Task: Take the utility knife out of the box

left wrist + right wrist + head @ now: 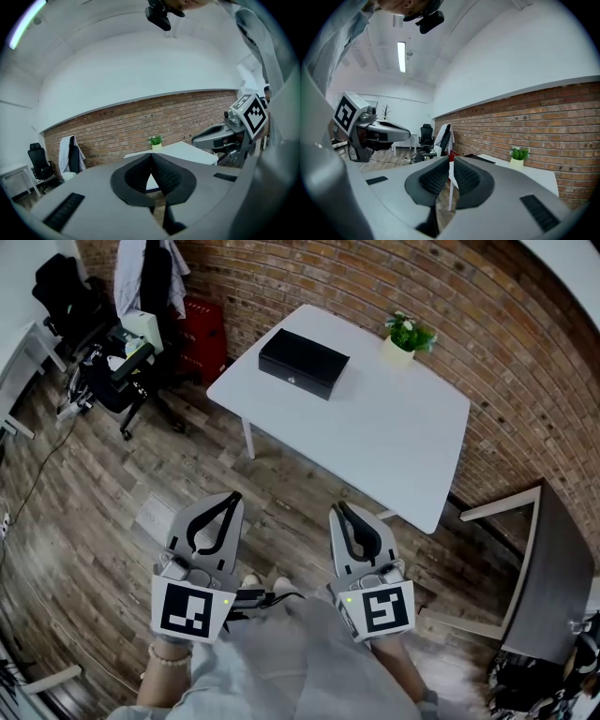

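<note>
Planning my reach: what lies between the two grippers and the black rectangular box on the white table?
Head view: only wood-plank floor and bare white tabletop before the black rectangular box.

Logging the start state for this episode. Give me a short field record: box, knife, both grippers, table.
box: black box, lid closed, on the white table near its far left corner
utility knife: not visible
left gripper: fingers together, empty, held over the wooden floor, short of the table
right gripper: fingers together, empty, beside the left one, also short of the table
also on table: potted plant at the edge by the brick wall
task state: box not yet touched
</note>
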### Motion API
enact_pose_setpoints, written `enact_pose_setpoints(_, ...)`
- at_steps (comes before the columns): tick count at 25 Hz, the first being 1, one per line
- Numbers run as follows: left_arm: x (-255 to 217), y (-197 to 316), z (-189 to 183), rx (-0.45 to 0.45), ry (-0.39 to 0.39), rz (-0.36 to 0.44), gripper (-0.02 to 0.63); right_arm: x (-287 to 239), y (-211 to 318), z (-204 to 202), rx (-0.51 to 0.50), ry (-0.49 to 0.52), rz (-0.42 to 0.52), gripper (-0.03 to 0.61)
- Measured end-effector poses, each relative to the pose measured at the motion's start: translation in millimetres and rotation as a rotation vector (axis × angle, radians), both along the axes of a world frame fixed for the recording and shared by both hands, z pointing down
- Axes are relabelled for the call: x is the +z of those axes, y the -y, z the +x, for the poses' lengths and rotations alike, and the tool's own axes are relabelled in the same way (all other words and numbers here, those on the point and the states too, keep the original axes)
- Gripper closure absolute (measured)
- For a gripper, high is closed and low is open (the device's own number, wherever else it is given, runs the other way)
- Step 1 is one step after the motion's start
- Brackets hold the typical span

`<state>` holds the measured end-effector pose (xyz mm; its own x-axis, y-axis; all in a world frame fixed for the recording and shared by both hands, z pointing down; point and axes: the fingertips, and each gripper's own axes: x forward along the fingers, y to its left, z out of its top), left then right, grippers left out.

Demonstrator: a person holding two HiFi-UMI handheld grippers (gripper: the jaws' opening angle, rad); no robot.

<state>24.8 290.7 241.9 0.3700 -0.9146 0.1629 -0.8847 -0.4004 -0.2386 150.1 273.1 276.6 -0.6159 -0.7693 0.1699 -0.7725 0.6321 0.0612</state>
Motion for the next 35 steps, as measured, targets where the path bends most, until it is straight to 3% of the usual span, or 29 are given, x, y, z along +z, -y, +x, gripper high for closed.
enact_pose_setpoints(10,4,-5,0,-0.06,-0.007,0.009,0.597,10,2,4,-0.046,-0.011,0.002,0.52)
enact_pose_setpoints(17,5,20,-8,-0.063,-0.033,0.023,0.597,8,23,-1,-0.03,-0.013,0.019,0.52)
enact_pose_setpoints(30,8,133,-52,0.024,-0.039,0.016,0.597,5,120,-41,0.064,-0.027,0.014,0.52)
enact_pose_setpoints(35,6,184,-78,0.082,0.007,0.015,0.597,4,166,-66,0.104,-0.036,-0.001,0.52)
